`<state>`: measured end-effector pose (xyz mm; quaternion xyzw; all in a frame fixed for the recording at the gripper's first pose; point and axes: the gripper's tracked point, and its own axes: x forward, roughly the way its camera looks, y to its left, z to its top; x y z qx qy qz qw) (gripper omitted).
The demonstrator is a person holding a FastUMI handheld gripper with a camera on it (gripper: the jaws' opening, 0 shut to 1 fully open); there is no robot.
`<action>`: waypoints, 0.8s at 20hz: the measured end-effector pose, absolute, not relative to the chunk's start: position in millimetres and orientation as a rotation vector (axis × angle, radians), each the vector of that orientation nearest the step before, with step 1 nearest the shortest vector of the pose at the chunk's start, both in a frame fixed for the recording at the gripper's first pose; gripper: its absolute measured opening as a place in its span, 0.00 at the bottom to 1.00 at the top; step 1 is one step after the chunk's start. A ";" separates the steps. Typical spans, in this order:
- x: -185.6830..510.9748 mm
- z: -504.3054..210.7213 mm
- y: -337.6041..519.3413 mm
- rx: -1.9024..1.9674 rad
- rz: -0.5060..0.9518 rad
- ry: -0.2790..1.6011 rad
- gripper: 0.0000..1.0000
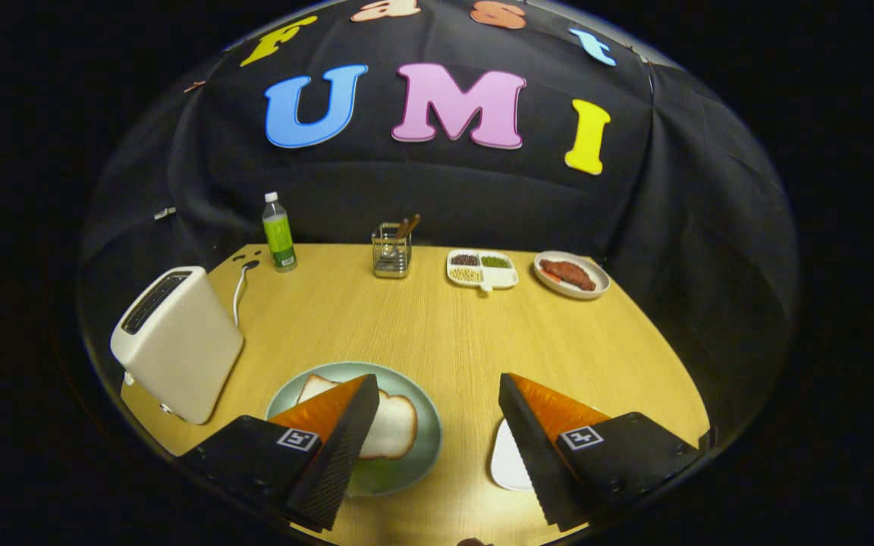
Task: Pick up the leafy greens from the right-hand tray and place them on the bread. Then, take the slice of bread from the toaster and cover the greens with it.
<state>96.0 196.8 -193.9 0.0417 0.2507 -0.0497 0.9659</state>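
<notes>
Gripper (433, 447) low in frame, fingers spread wide apart, nothing held between them.

Bread slice (388, 425) lying flat on a pale green plate (425, 409), lower centre, partly behind the left finger. White tray (507, 462) lower right of centre, mostly hidden behind the right finger; leafy greens presumably there, not visible. Something green at the plate's near edge (376, 474), too unclear to name.

Toaster (177, 341) at left of frame, white, slot on top; no slice visible in it from this angle.

Handling, judged: greens light, limp, easily torn — pinch gently near the bunched middle, not a leaf tip. Bread light, soft, crushable — take by the crust edge, shallow grip, little squeeze.

Count: one toaster, one plate, one bread slice seen, one white tray beside the plate. Upper part of the table: one green-labelled bottle (278, 241), one wire holder (392, 250) with utensils, one divided dish (482, 268) with three fillings, one small plate of reddish food (572, 274).
</notes>
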 end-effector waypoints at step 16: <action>21.3 -15.8 165.9 -0.041 0.177 0.202 0.99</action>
